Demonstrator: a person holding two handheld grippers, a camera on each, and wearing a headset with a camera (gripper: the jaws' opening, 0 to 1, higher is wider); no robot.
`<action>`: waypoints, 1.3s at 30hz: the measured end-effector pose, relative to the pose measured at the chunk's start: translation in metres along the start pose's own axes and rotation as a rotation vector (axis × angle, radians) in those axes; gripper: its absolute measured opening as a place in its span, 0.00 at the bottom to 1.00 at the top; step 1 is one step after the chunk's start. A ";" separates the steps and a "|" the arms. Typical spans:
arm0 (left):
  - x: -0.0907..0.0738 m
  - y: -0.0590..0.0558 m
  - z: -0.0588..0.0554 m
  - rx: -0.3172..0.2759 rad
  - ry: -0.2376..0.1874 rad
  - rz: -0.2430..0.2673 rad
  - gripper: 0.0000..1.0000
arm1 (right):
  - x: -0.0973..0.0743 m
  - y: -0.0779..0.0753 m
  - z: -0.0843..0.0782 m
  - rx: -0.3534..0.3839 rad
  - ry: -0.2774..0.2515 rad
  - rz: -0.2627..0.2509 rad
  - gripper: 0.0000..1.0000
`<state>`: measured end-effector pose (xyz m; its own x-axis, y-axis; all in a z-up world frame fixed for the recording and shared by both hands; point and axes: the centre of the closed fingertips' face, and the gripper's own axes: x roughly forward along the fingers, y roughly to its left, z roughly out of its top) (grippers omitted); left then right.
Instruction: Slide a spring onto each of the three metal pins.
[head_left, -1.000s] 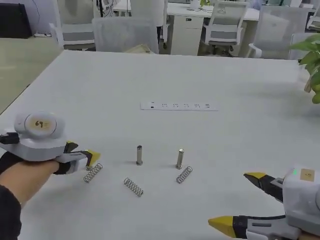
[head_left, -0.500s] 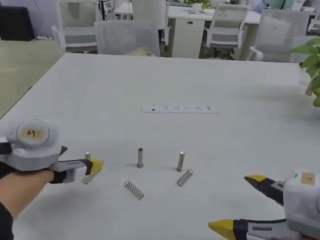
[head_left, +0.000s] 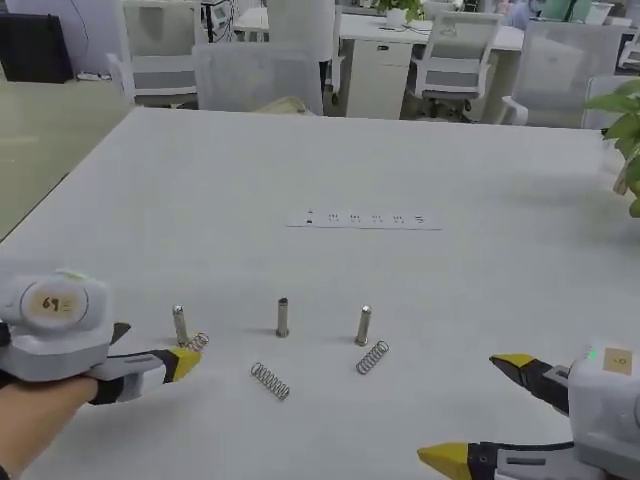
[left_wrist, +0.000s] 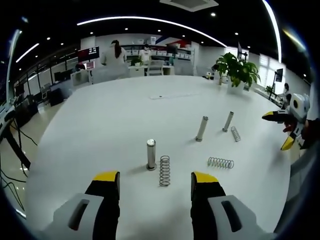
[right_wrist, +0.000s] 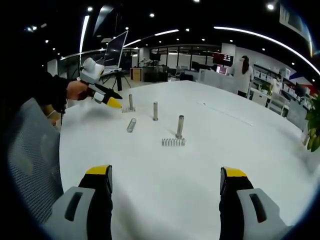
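Head view, pins (head_left: 282, 317) central, table (head_left: 350, 150) open around

Setting: open-plan office. Large white desk (head_left: 420, 160) with flush socket strip (head_left: 363, 219) mid-surface. Far side: mesh office chairs (head_left: 450, 55), more workstations (head_left: 370, 22), a pedestal cabinet (head_left: 372, 70). Potted plant (head_left: 625, 130) at right edge. Ceiling strip lights (left_wrist: 150, 20) overhead; a monitor (right_wrist: 115, 47) on a stand.

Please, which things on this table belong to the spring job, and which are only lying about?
For the job: left pin, middle pin, right pin; left spring, middle spring, right spring.
Lying about: socket strip, plant, chairs.
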<state>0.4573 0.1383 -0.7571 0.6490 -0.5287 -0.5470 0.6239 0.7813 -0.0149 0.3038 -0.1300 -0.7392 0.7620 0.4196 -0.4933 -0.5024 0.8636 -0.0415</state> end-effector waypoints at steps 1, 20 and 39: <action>0.000 -0.001 -0.003 0.003 0.007 0.002 0.49 | 0.000 0.000 0.000 -0.001 0.001 0.000 0.88; 0.018 -0.004 -0.012 0.048 0.029 0.002 0.26 | 0.000 -0.001 -0.004 0.008 0.011 -0.004 0.88; 0.024 -0.009 -0.015 0.068 0.040 -0.002 0.11 | 0.001 -0.001 -0.007 0.014 0.016 -0.007 0.88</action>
<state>0.4605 0.1237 -0.7823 0.6305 -0.5158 -0.5800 0.6543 0.7552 0.0397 0.3024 -0.1324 -0.7453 0.7583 0.4094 -0.5073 -0.4917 0.8701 -0.0328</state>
